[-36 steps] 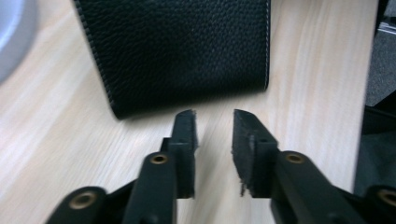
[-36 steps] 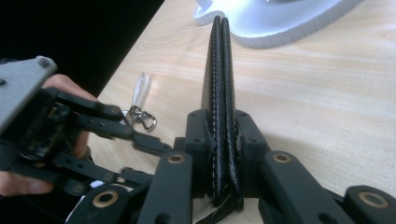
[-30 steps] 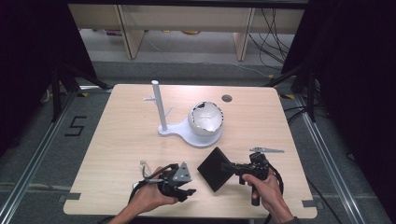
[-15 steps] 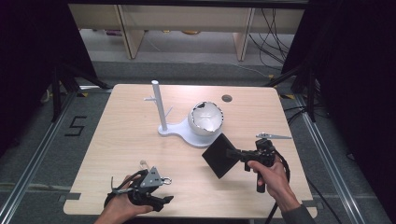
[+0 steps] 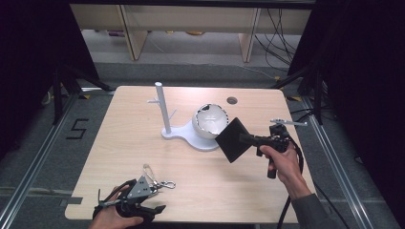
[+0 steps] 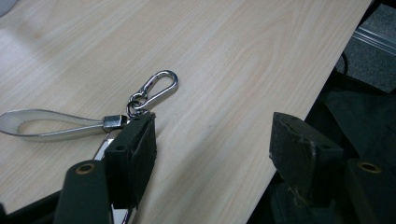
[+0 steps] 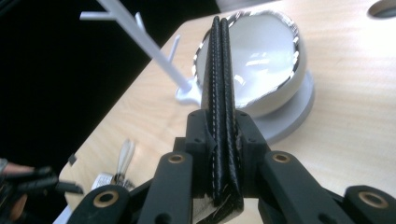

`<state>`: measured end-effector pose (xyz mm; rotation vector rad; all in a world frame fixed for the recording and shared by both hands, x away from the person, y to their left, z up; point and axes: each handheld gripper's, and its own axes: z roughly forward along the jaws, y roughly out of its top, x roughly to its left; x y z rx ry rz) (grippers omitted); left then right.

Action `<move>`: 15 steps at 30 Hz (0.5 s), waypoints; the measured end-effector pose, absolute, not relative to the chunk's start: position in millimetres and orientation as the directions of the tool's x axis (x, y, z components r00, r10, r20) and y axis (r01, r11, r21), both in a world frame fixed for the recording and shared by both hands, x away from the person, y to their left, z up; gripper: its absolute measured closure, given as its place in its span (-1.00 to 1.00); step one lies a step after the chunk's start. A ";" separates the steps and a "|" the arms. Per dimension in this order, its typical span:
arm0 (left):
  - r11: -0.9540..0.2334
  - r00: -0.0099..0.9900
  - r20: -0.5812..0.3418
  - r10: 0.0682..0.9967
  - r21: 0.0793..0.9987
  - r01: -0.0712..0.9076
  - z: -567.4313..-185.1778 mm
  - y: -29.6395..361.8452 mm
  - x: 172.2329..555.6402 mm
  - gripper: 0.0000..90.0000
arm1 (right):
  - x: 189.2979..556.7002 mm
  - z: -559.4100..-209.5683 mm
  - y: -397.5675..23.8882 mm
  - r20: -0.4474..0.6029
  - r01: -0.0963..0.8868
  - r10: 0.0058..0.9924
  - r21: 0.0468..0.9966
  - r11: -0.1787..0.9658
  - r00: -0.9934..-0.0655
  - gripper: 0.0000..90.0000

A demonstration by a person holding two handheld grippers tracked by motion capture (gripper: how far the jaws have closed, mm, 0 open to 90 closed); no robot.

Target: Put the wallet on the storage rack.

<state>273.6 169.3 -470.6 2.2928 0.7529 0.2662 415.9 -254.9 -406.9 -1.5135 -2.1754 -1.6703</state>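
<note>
- The wooden table (image 5: 143, 138) takes up the middle of the high view, with a small round hole (image 5: 232, 100) near its upper right edge.
- A white stand (image 5: 179, 131) sits just above the table's centre: a flat base, an upright post (image 5: 162, 107) with short pegs at its left, and a white bowl (image 5: 210, 121) with a dark-speckled rim at its right.
- The right gripper (image 5: 246, 139), at right of centre in the high view, is clamped on a black wallet (image 5: 233, 139), held above the table. In the high view the wallet overlaps the bowl's lower right rim; touching or apart cannot be told. In the right gripper view the wallet (image 7: 221, 93) stands edge-on between the closed jaws, bowl (image 7: 266, 60) beyond it.
- The left gripper (image 5: 155, 207), at the lower left table edge, has its jaws wide apart and holds nothing.
- A keychain (image 6: 93, 116) with a pale strap loop and silver carabiner (image 6: 159, 86) lies flat on the table, just beside the left jaw in the left gripper view; in the high view it (image 5: 157, 179) lies just above the left gripper.
</note>
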 end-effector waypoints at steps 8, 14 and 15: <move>-0.578 0.808 -0.033 0.588 0.683 0.448 -472.9 173.6 265.7 -0.33 | 441.5 -395.9 -257.0 0.526 0.665 0.684 0.742 -0.079 -0.505 0.76; -0.574 0.800 -0.033 0.598 0.679 0.458 -474.8 176.5 264.4 -0.37 | 458.5 -389.0 -252.3 0.525 0.661 0.702 0.743 -0.103 -0.481 0.76; -0.569 0.796 -0.039 0.604 0.679 0.464 -475.0 177.4 264.4 -0.38 | 465.7 -388.0 -249.6 0.529 0.662 0.701 0.742 -0.109 -0.478 0.76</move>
